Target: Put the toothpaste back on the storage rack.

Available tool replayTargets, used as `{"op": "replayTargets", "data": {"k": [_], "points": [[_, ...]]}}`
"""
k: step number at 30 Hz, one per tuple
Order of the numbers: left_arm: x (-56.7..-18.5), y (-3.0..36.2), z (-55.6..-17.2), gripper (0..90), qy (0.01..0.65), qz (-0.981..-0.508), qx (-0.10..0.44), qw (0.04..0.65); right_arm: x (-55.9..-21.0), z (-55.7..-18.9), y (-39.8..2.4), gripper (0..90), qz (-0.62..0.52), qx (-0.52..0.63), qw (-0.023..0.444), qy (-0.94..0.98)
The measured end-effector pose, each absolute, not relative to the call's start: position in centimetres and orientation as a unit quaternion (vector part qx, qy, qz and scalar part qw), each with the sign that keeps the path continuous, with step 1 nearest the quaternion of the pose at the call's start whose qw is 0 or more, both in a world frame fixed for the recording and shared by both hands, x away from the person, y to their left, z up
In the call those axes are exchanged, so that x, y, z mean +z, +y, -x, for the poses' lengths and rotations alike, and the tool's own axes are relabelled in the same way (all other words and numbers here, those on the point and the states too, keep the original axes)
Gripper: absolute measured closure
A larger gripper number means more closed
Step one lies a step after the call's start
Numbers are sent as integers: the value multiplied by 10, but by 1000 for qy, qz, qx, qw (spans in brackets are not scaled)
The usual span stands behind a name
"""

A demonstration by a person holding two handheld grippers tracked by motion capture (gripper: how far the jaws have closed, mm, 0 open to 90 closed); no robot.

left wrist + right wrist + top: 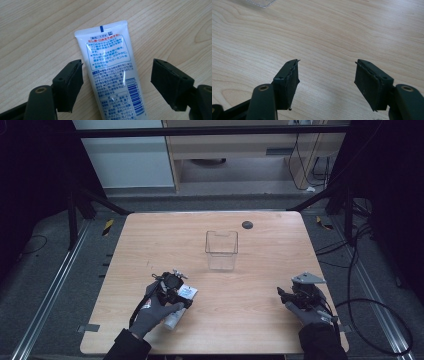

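Left gripper (117,82): we find it nearest the camera, over the near-left part of the table, jaws spread wide to either side of the tube with clear gaps; neither pad touches it, nothing is held.
Tube (112,75): we note a white toothpaste tube with blue and red print lying flat on the table, crimped end pointing away from the left gripper, its body running between the open jaws; it lies nearer the person than the clear container and to its left.
Right gripper (327,82): we see its jaws parted about halfway over bare wood, gripping nothing; it sits nearer than the clear container and to its right.
Clear container (221,250): we record it upright, about mid-table.
Table (250,285): light wood grain top.
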State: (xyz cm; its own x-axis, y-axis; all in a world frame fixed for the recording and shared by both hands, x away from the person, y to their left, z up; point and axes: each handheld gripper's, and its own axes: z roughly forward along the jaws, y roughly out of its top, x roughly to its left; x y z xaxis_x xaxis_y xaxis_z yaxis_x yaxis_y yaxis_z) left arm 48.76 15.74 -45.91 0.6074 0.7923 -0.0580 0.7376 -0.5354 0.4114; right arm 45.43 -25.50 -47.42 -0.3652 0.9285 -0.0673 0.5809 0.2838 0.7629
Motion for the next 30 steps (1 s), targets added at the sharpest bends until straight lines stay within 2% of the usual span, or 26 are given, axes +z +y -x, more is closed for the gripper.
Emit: {"op": "replayTargets", "data": {"k": [10,24,30], "points": [[-465,157,-490,282,445,-873,53,193,-474,-455,-255,346,-498,330,262,758],[-471,156,-492,331,456,-870,58,178,-474,-455,-255,345,-497,329,262,759],[-469,154,-490,397,458,-871,55,169,-474,-455,-255,345,-497,328,262,759]]}}
